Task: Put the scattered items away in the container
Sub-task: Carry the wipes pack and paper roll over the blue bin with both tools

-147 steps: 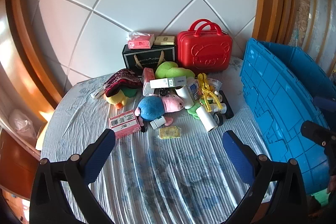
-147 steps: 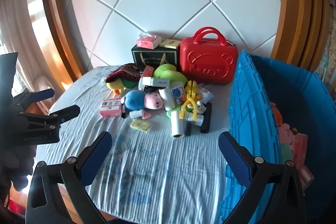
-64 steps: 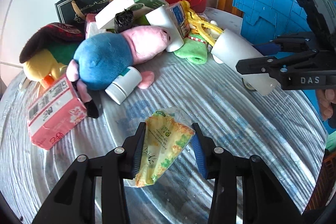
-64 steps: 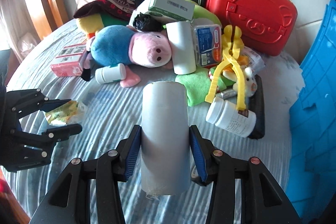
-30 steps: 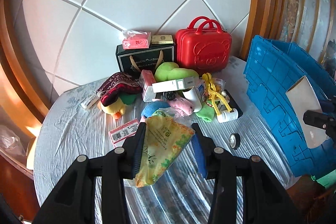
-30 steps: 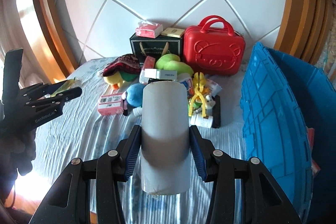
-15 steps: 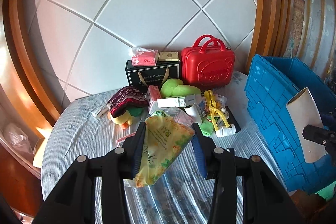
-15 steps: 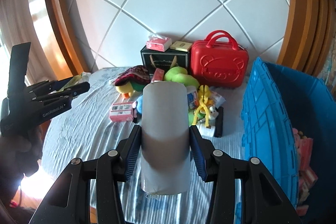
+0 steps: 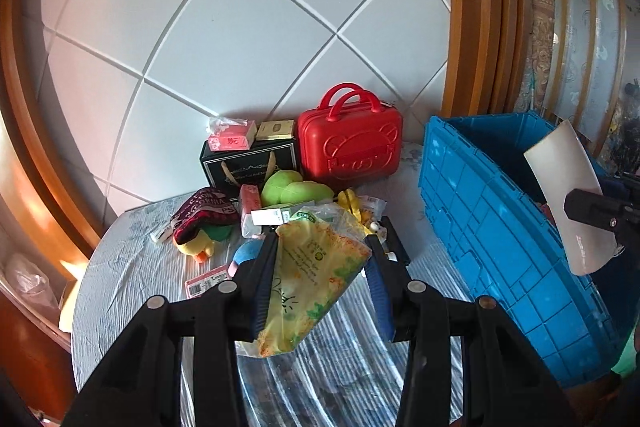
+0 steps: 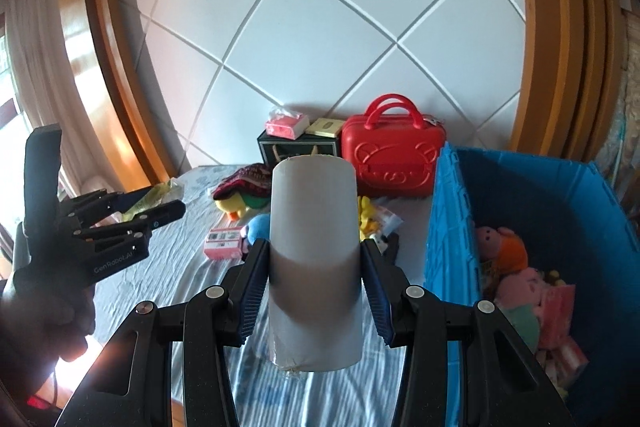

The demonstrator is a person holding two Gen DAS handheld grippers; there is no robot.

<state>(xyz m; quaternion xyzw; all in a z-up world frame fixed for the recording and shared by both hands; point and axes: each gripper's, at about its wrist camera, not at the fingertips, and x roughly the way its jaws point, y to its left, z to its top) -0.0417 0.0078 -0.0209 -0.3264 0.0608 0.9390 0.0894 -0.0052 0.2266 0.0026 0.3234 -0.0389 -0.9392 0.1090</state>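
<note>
My left gripper (image 9: pixel 320 267) is shut on a yellow-green snack packet (image 9: pixel 312 275) and holds it high above the table. My right gripper (image 10: pixel 314 275) is shut on a grey-white roll (image 10: pixel 314 259), also held high. The roll shows in the left wrist view (image 9: pixel 572 195) over the blue crate (image 9: pixel 492 227). The crate (image 10: pixel 452 227) stands at the right and holds plush toys and pink packs (image 10: pixel 520 291). A pile of scattered items (image 9: pixel 280 203) lies at the table's back. My left gripper shows at the left of the right wrist view (image 10: pixel 152 207).
A red case (image 9: pixel 352 151), a black gift bag (image 9: pixel 244 163) with a pink tissue pack (image 9: pixel 232 135) on it, a green plush (image 9: pixel 296 187), a dark hat (image 9: pixel 204 211) and a pink box (image 9: pixel 206 279) lie on the striped cloth (image 9: pixel 132 279). Wooden frames flank the white wall.
Both grippers have risen further from the table with their loads. The right gripper has carried the roll to the right, over the blue crate's edge.
</note>
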